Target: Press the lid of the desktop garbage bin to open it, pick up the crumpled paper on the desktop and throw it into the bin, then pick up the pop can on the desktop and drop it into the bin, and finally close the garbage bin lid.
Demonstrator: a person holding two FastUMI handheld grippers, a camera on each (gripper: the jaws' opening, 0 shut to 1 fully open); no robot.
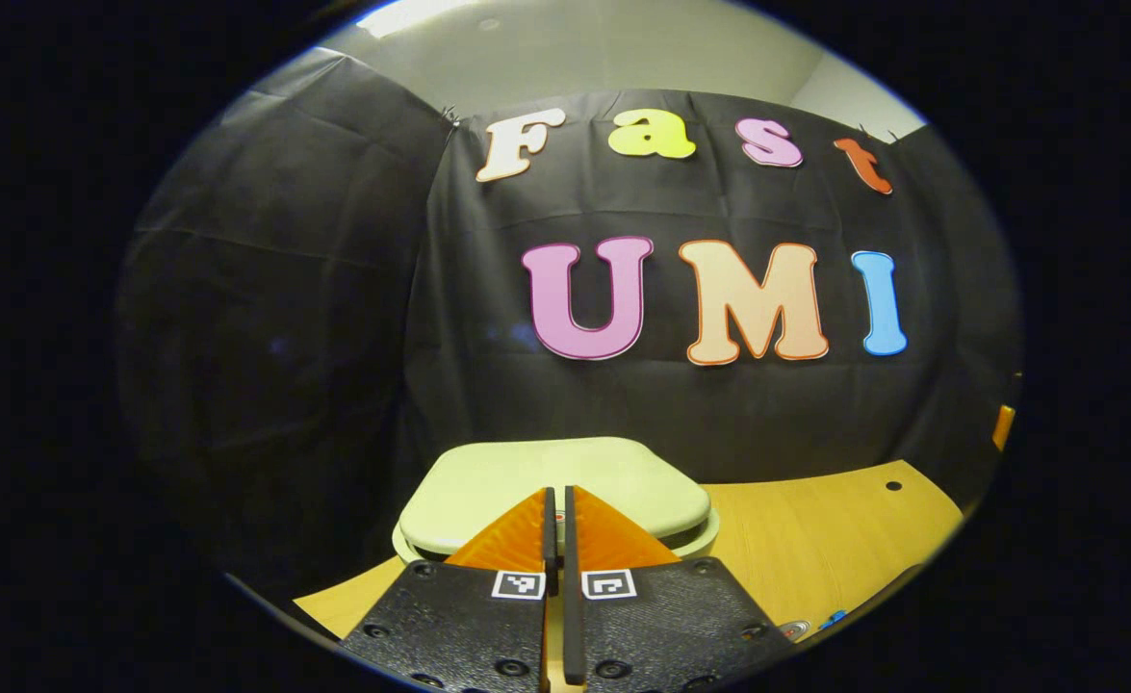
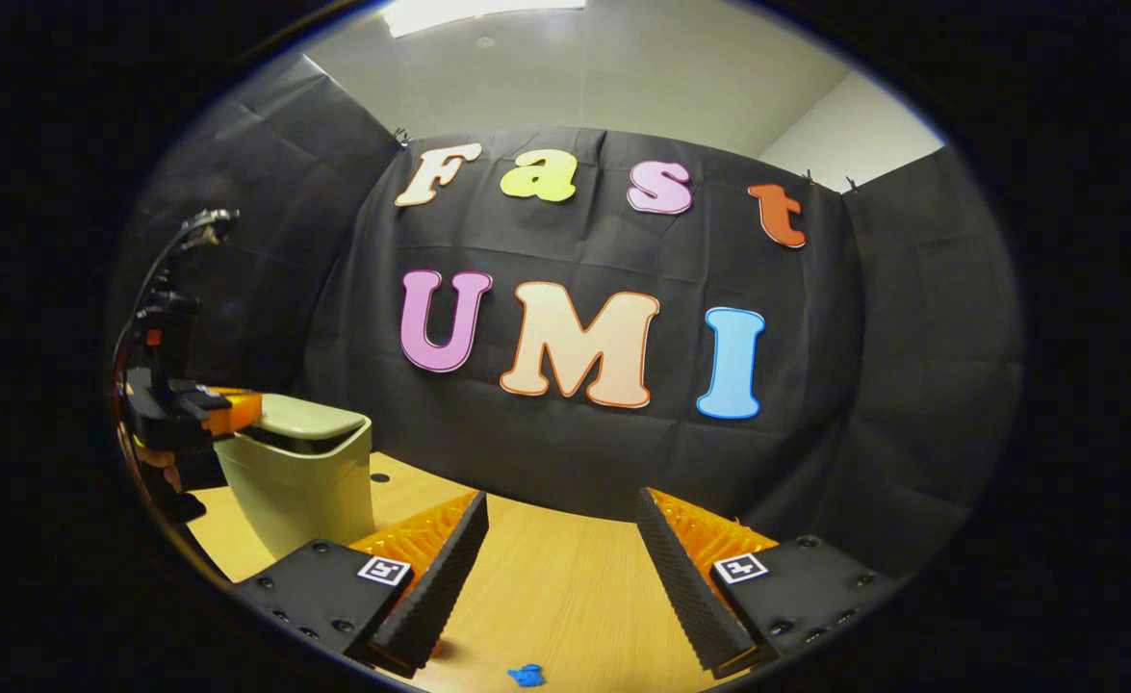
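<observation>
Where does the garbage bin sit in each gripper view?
Left gripper view: the garbage bin is bottom centre, lid down, just beyond the closed left gripper.
Right gripper view: far left, on the table, that gripper over its lid.
Shared landmark: the wooden table.

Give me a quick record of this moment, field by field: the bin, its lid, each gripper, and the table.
bin: pale green desktop garbage bin, standing on the wooden table
lid: lid down, looks closed
left gripper: left gripper with fingers together, holding nothing, tips over the lid's near edge; contact cannot be told
right gripper: right gripper open, empty, low over bare table, apart from the bin
other: small blue item on the table near the right gripper
</observation>
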